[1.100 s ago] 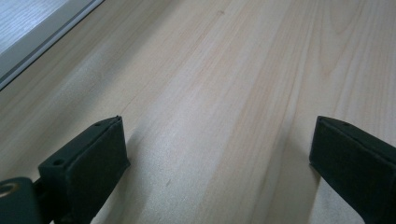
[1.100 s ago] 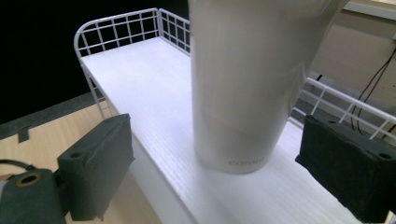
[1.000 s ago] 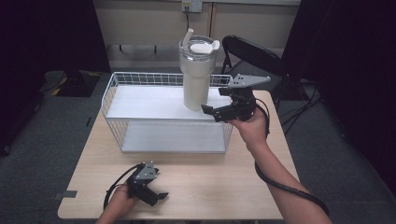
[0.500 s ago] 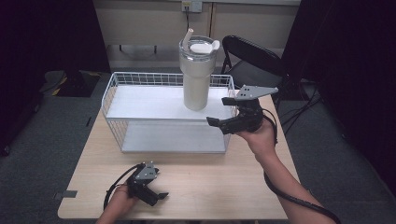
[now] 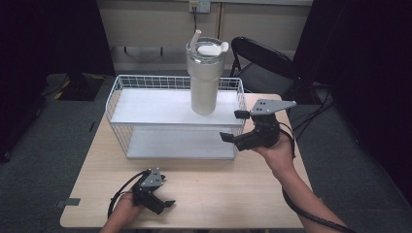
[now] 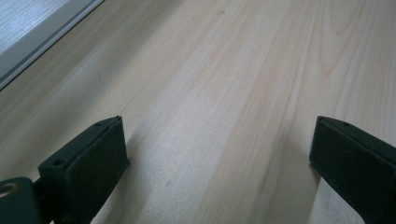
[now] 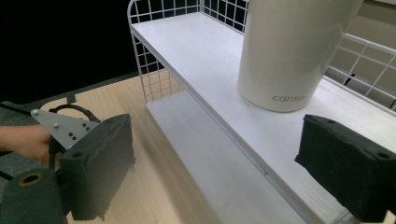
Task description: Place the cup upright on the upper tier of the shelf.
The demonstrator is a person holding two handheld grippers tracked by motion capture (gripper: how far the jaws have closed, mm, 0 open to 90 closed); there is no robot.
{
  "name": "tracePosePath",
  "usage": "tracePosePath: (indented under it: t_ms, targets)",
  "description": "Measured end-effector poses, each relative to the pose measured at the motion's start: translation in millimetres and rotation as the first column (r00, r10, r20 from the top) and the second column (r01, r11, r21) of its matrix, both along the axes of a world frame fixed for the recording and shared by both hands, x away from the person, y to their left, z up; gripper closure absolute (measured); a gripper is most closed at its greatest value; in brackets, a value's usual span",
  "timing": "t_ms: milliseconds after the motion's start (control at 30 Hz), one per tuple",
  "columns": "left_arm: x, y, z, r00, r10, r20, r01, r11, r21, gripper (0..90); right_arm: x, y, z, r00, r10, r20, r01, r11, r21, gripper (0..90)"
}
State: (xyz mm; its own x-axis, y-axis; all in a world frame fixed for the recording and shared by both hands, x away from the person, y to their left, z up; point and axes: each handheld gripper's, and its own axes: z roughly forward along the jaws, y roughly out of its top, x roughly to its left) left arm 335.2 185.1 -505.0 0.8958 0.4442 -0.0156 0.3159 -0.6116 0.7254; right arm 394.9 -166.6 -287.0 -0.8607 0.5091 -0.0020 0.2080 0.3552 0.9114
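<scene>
A tall cream-coloured insulated tumbler with a clear lid and a pale straw [image 5: 204,77] stands upright on the upper white shelf of a white wire-sided two-tier rack [image 5: 145,82], towards the shelf's right end, and the rack sits on the far half of a light wooden table [image 5: 218,194]. The right gripper [image 5: 232,127] is held in the air just off the rack's right end, near the tumbler but apart from it, its jaws spread wide with nothing between them; in the right gripper view the tumbler's [image 7: 292,51] lower body with its small grey lettering rises ahead between the two black jaws, clear of both. The left gripper [image 5: 165,206] lies low over the near left part of the table, well apart from the rack, held by the person's left hand [image 5: 124,213]; the left gripper view shows its jaws standing wide apart over bare wood grain [image 6: 219,93], gripping nothing. A black folding chair [image 5: 265,63] stands behind the table's far right corner
</scene>
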Motion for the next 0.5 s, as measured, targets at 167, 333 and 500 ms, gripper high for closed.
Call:
tracePosePath:
  t_ms: [167,333,500]
  targets:
    - [-0.1,0.0,0.0,1.0,0.0,-0.001,0.0,1.0,0.0,3.5,-5.5,-4.5,-3.8,1.0,0.008,0.005,-0.008,1.0,0.001,9.9]
    - [-0.1,0.0,-0.1,1.0,0.001,-0.003,-0.001,1.0,0.0,3.5,-9.6,-8.5,-9.5,0.9999,0.015,0.0,-0.015,0.9999,0.006,9.8]
    - [-0.1,0.0,-0.1,1.0,0.001,-0.002,-0.001,1.0,0.0,3.5,-13.6,-11.9,-15.1,0.9998,0.022,-0.001,-0.022,0.9997,0.007,9.8]
